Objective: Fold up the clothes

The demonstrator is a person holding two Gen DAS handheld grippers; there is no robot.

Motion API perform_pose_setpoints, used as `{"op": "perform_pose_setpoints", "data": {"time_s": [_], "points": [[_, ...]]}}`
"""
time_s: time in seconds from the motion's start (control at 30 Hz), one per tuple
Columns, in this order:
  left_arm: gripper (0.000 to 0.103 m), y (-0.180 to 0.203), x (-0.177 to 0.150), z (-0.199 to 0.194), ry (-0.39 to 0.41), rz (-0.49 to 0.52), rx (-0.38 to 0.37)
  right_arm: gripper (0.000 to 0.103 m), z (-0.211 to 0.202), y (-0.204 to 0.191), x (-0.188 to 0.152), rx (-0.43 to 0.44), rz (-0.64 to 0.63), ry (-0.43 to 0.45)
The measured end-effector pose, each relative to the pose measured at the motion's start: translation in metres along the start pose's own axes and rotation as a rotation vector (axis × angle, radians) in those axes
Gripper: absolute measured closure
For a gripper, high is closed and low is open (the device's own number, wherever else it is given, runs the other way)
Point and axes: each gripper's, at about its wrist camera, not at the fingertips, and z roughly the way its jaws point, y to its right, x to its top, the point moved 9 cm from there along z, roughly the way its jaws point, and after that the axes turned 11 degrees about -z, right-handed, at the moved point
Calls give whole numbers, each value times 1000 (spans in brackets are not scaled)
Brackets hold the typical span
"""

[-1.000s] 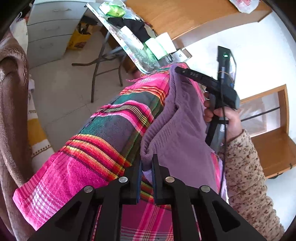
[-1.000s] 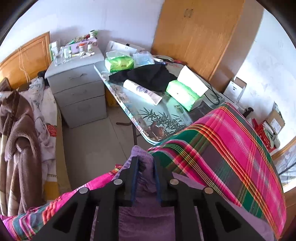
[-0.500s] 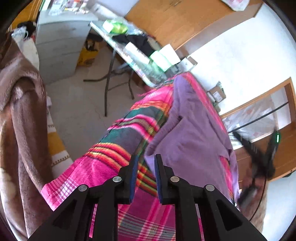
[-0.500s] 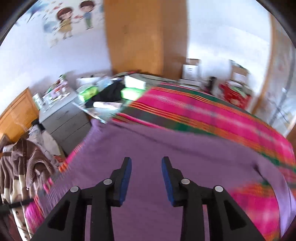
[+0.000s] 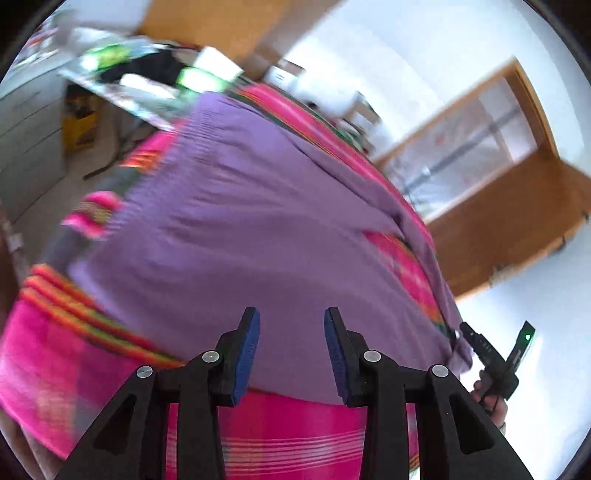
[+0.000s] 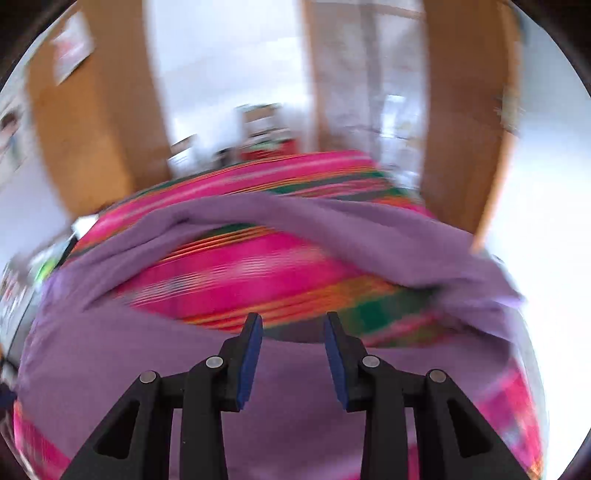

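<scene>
Purple knit is what we have to fold: the purple garment (image 5: 236, 229) lies spread across the pink plaid blanket (image 5: 74, 369) that covers the bed, its body fairly flat in the left wrist view, one sleeve (image 6: 332, 225) arching over a patch of bare blanket in the right wrist view. We judge the task to be at an early stage: the garment looks laid out and roughly smoothed, but no fold shows yet, so the sleeves and the body are all left to do. Our left gripper (image 5: 291, 354) hangs above the near hem with its jaws apart; they have just been opening, and nothing sits between the pads. Our right gripper (image 6: 291, 354) is likewise parted and empty over the garment's near part, its jaws having opened within the last moments, and in the left wrist view we see it at the far right edge (image 5: 491, 354), beside the garment's corner. Both views are blurred, so fine creases cannot be read. Further out stand a cluttered worktop (image 5: 147, 85), a wooden wardrobe (image 5: 229, 26) and a wood-framed window (image 5: 498, 147).
</scene>
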Motion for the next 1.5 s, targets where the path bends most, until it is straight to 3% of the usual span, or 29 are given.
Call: {"op": "perform_pose_setpoints", "data": {"time_s": [0.17, 0.33, 0.6, 0.73, 0.8, 0.87, 0.93, 1.2, 1.5], "points": [[65, 47, -31, 40, -96, 109, -20, 68, -15, 90, -20, -145, 145, 8], [65, 79, -63, 72, -181, 183, -24, 60, -14, 150, -28, -161, 279, 20], [65, 118, -101, 112, -280, 277, -10, 58, 19, 182, -29, -49, 337, -21], [65, 132, -115, 131, -317, 309, 2, 58, 37, 192, -32, 56, 405, -33], [65, 138, -122, 140, -336, 321, 7, 62, 45, 193, -33, 107, 445, -34], [65, 143, -127, 148, -349, 334, 15, 88, 48, 196, -34, 132, 471, -18], [65, 150, -130, 148, -342, 356, 14, 95, 42, 199, -33, 112, 450, 5], [65, 166, -149, 158, -369, 410, 1, 96, 7, 238, -34, 2, 452, 89], [65, 182, -172, 163, -423, 461, -48, 97, -23, 290, -54, -103, 509, 111]]}}
